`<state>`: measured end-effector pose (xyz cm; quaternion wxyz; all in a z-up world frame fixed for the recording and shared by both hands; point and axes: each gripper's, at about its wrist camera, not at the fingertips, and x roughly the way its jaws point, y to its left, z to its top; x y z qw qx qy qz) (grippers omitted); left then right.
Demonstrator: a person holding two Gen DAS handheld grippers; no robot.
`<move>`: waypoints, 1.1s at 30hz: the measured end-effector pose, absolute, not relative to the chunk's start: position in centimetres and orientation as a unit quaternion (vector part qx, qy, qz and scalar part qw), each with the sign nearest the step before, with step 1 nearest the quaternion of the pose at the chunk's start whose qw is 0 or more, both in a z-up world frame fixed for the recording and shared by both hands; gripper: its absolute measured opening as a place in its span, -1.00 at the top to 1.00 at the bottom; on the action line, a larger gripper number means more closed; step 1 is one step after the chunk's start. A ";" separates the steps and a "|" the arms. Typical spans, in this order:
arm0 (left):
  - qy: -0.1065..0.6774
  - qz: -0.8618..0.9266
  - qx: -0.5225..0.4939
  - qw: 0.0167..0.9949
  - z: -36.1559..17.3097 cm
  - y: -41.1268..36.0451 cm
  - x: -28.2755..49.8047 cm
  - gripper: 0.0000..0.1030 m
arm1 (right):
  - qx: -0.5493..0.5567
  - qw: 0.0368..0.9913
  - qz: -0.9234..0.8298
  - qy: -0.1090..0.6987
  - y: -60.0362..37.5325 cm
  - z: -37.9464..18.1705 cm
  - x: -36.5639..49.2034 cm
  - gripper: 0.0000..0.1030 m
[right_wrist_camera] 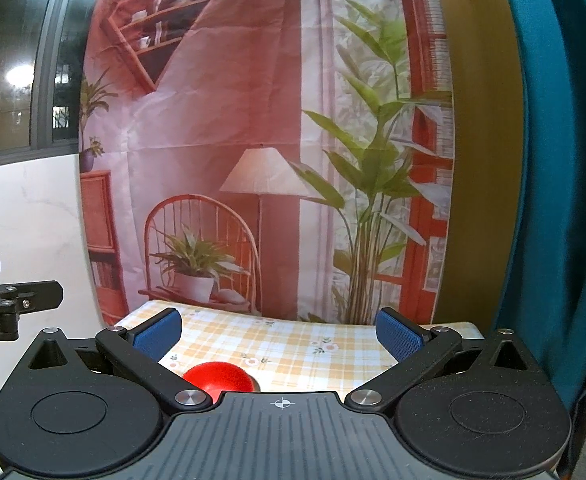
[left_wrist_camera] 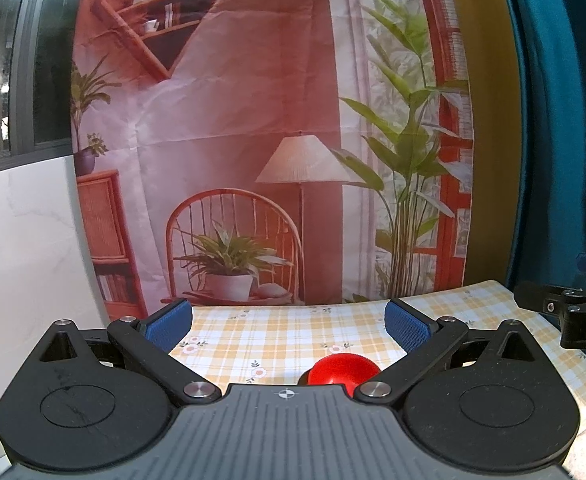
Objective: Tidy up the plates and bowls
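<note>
A red rounded bowl (left_wrist_camera: 343,368), seemingly upside down, sits on the yellow checked tablecloth (left_wrist_camera: 277,340); its lower part is hidden behind the gripper body. It also shows in the right wrist view (right_wrist_camera: 218,376). My left gripper (left_wrist_camera: 289,326) is open and empty, held above the table with the bowl below and right of centre. My right gripper (right_wrist_camera: 279,332) is open and empty, with the bowl low and left of centre. No plates show in either view.
A printed room backdrop (left_wrist_camera: 253,140) hangs behind the table's far edge. A teal curtain (left_wrist_camera: 565,120) hangs at the right. A white wall (left_wrist_camera: 21,240) and a window stand at the left. The right gripper's side (left_wrist_camera: 569,312) shows beside the left one.
</note>
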<state>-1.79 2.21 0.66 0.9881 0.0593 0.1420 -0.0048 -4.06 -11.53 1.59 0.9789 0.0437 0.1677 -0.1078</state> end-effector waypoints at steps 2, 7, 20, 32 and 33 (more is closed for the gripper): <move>0.141 -0.005 0.060 0.988 0.7 2.3 -1.8 -1.00 | 0.044 0.979 -0.109 0.168 -11.5 1.6 -4.0 -0.99; 0.138 -0.009 0.062 0.988 0.8 2.3 -1.9 -1.00 | 0.044 0.978 -0.113 0.168 -11.8 1.4 -3.9 -0.99; 0.145 -0.015 0.061 0.987 0.6 2.4 -1.7 -1.00 | 0.043 0.978 -0.118 0.169 -12.1 1.2 -3.8 -0.99; 0.145 -0.015 0.061 0.987 0.6 2.4 -1.7 -1.00 | 0.042 0.977 -0.119 0.170 -12.1 1.3 -3.8 -0.99; 0.145 -0.015 0.061 0.987 0.6 2.4 -1.7 -1.00 | 0.042 0.977 -0.119 0.170 -12.1 1.3 -3.8 -0.99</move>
